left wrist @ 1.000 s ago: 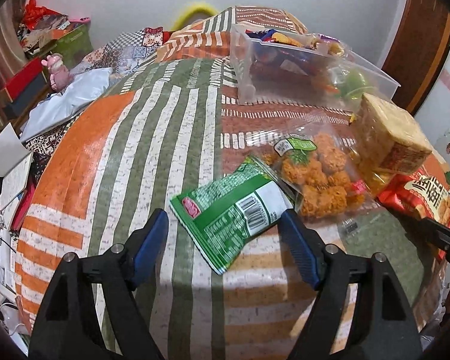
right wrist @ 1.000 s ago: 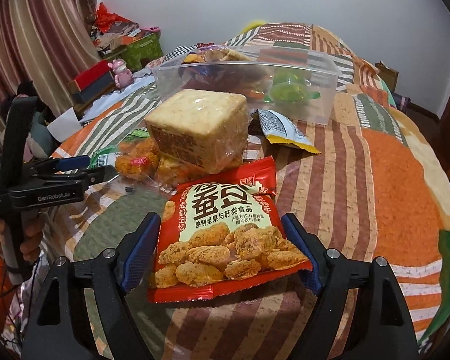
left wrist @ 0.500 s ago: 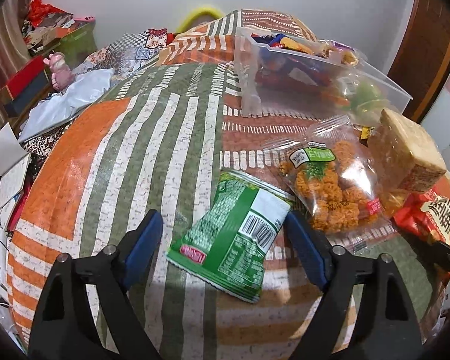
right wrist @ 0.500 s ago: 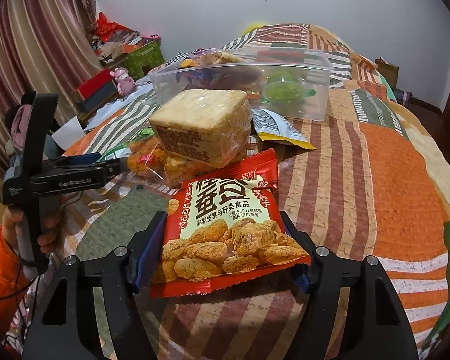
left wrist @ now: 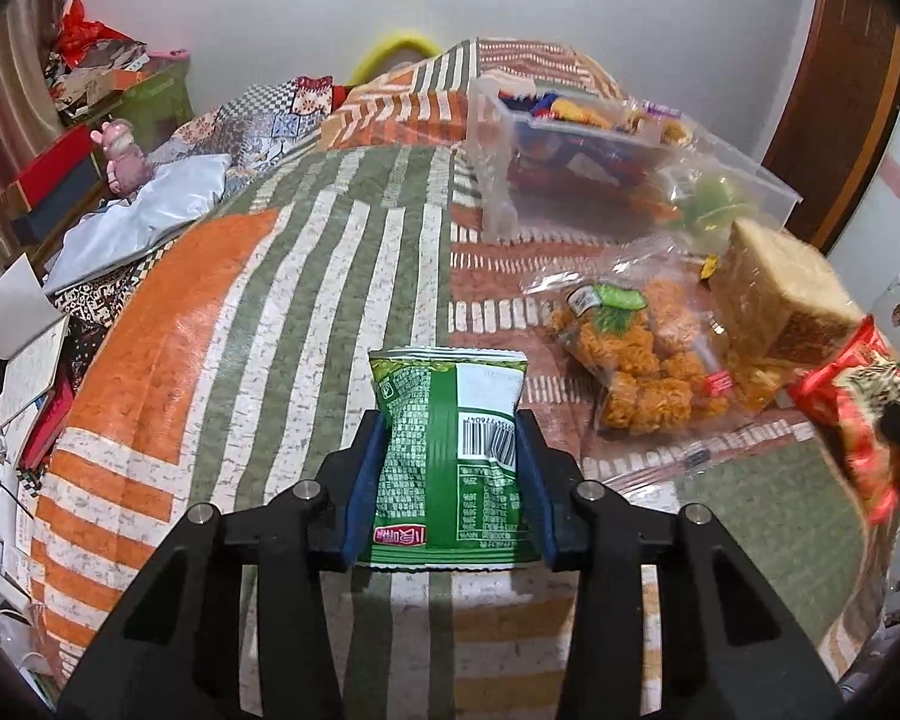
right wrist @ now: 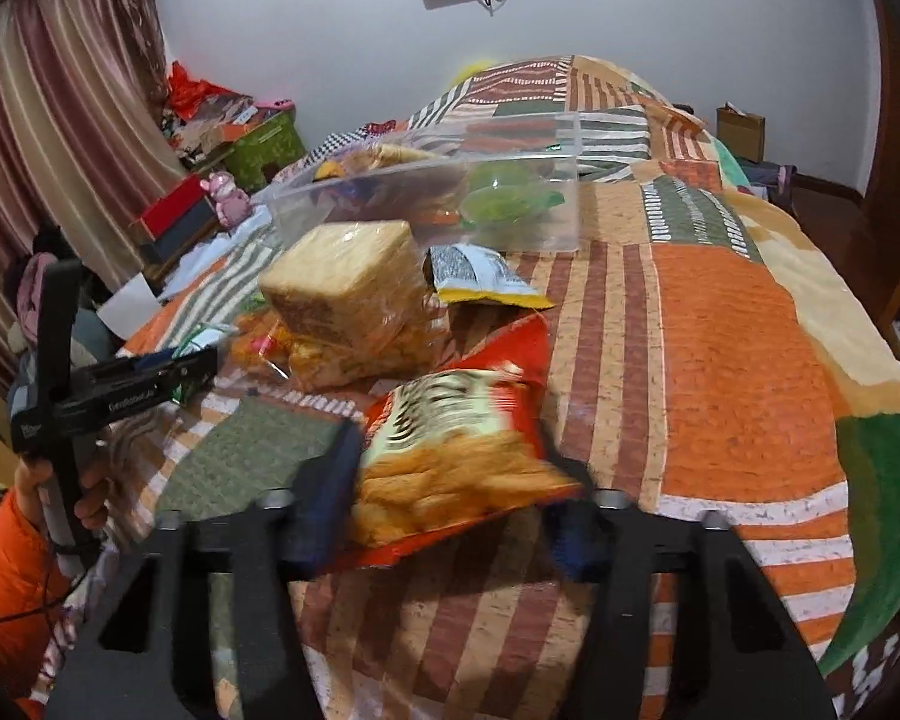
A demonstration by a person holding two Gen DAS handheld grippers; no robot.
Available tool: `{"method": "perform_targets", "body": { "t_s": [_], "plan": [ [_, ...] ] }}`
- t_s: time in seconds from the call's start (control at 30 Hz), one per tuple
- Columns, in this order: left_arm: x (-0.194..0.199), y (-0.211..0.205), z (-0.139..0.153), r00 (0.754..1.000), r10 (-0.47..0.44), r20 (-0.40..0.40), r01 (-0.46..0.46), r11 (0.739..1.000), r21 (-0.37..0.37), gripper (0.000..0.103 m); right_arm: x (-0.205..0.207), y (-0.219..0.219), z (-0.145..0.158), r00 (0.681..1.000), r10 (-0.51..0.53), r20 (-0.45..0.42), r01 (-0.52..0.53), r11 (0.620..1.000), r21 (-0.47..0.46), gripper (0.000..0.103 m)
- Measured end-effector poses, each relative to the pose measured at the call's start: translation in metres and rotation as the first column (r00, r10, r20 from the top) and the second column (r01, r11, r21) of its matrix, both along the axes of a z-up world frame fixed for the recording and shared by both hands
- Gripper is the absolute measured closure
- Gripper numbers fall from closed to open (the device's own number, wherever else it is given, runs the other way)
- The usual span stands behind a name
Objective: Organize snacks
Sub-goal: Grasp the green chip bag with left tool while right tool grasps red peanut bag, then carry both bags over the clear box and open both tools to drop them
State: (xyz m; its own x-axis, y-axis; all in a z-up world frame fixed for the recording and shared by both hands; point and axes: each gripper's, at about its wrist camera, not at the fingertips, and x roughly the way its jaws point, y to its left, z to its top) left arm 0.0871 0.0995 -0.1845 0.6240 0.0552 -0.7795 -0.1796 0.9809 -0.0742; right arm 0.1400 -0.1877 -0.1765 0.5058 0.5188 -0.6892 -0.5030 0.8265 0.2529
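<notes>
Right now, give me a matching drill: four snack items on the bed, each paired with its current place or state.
Items:
1. green foil snack packet
2. red crinkly snack bag
3. clear bag of orange fried pieces
4. yellow-edged foil packet

States:
A. lying beside the clear plastic bin
B. clamped in the right gripper
C. lying loose next to the wrapped bread block
D. clamped in the left gripper

Pairs: 1-D, 2-B, 3-C, 4-A
</notes>
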Motion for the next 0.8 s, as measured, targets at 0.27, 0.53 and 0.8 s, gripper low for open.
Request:
{"method": "perform_targets", "body": {
  "t_s": [0.27,0.53,0.8],
  "plan": [
    [-0.009,-0.007,0.025,0.998,-0.011,0.061,0.011,1.0,-0.002,0.061,0.005,0.0,0.001,1.0,0.008,-0.011,-0.008,1.0,-0.023,0.067],
    [-0.016,-0.021,0.036,0.995,-0.047,0.085,0.048,0.999,-0.016,0.061,0.015,0.017,-0.017,0.999,0.034,-0.041,-0.037,0.996,-0.084,0.036],
    [-0.016,-0.029,0.041,0.994,-0.055,0.097,0.057,0.998,-0.018,0.061,0.018,0.024,-0.022,1.0,0.022,-0.003,-0.022,0.995,-0.101,0.04]
  ]
}}
